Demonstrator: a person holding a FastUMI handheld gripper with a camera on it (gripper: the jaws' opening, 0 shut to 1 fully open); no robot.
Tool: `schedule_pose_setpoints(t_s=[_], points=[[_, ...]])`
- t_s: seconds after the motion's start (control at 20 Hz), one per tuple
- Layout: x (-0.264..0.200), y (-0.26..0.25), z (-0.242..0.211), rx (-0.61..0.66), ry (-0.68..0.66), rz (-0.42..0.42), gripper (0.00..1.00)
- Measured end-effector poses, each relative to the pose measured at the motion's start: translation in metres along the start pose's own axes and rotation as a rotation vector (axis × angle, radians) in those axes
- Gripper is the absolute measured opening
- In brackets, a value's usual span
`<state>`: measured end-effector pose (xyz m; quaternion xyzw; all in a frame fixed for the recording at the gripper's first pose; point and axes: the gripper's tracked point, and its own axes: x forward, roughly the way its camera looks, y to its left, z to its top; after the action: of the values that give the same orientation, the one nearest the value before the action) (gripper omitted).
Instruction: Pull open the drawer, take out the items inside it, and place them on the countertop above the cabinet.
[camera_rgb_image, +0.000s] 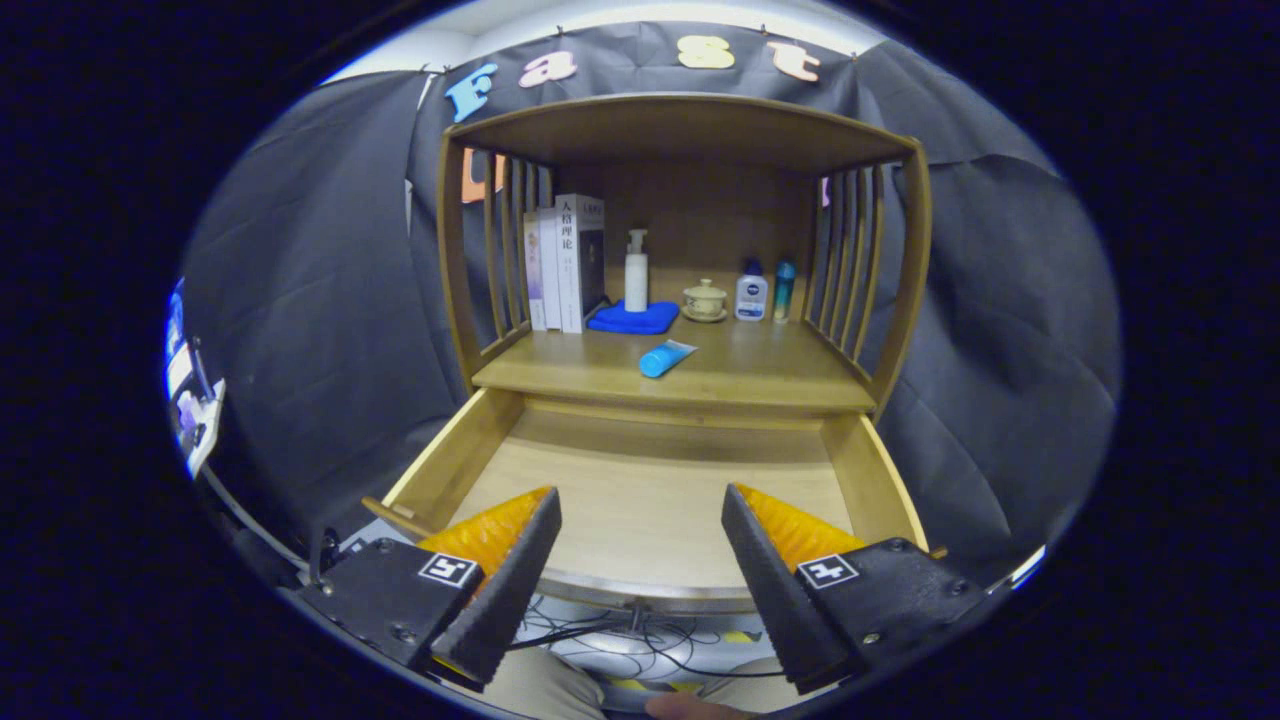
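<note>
- Gripper view, looking along the two fingers toward a wooden cabinet (680, 130) with slatted sides.
- Drawer (650, 490): pulled well out from under the countertop; its bare floor shows no item, though the strip just under the countertop's front edge is in shadow and cannot be checked.
- Countertop (760, 370): a blue tube (665, 357) lies on its side near the front edge, about midway along it, cap end toward the drawer. By its position it is probably the item taken out, though that is a judgement.
- Back of the countertop, left corner to right: upright books (565, 262), a white pump bottle (636, 272) standing at the back of a folded blue cloth (633, 318), a lidded ceramic cup (705, 299) on its saucer, a small white-and-blue bottle (751, 295), and a slim teal bottle (784, 291).
- Gripper (640, 515): fingers spread wide with nothing between them, poised over the drawer's front edge.
- Progress: opening appears done and the drawer looks emptied, so the task seems finished or nearly so; what is left, at most, is a check of the shadowed back strip.
</note>
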<state>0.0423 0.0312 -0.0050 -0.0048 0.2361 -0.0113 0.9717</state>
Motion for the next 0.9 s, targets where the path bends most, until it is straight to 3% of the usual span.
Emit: schedule_pose_setpoints(t_s=[0.2, 0.45, 0.7, 0.9], points=[[-0.009, -0.003, -0.037, 0.032, -0.048, 0.003, 1.0], [0.001, -0.022, -0.082, 0.02, -0.111, -0.072, 1.0], [0.006, -0.019, -0.131, 0.002, -0.111, -0.037, 1.0], [0.023, -0.017, -0.137, -0.004, -0.147, -0.042, 1.0]])
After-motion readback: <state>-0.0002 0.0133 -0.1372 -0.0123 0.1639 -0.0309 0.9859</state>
